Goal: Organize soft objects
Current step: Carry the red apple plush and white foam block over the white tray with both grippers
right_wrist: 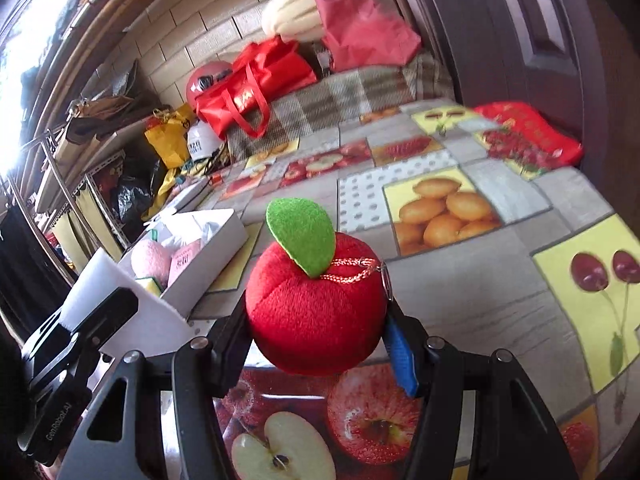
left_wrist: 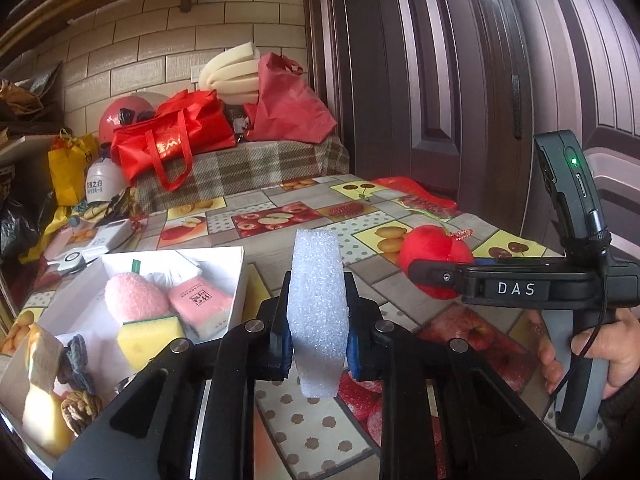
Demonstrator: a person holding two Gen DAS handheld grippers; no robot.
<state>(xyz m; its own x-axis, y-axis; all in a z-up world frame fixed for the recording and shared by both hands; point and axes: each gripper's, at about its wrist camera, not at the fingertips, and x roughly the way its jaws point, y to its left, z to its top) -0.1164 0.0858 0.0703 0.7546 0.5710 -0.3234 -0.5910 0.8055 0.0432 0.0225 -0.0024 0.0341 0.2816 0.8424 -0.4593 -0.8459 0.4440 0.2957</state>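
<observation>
My left gripper (left_wrist: 318, 320) is shut on a white foam strip (left_wrist: 318, 280), which stands upright between its blue pads above the table. My right gripper (right_wrist: 316, 320) is shut on a red plush apple (right_wrist: 314, 316) with a green felt leaf and a red cord loop. In the left wrist view the right gripper (left_wrist: 424, 272) shows from the side, with the plush apple (left_wrist: 432, 248) at its tip. The white box (left_wrist: 240, 276) at the left holds a pink sponge (left_wrist: 134, 300), a yellow-green sponge (left_wrist: 148, 338) and a pink packet (left_wrist: 200, 306). The same white box (right_wrist: 224, 248) lies left of the apple.
The fruit-print tablecloth (right_wrist: 440, 208) covers the table. Red bags (left_wrist: 176, 140), a red helmet (left_wrist: 120, 116) and white foam pads (left_wrist: 232, 76) pile up on a plaid-covered surface at the back. A dark door (left_wrist: 460, 80) stands at the right. A red cushion (right_wrist: 532, 128) lies at the far right edge.
</observation>
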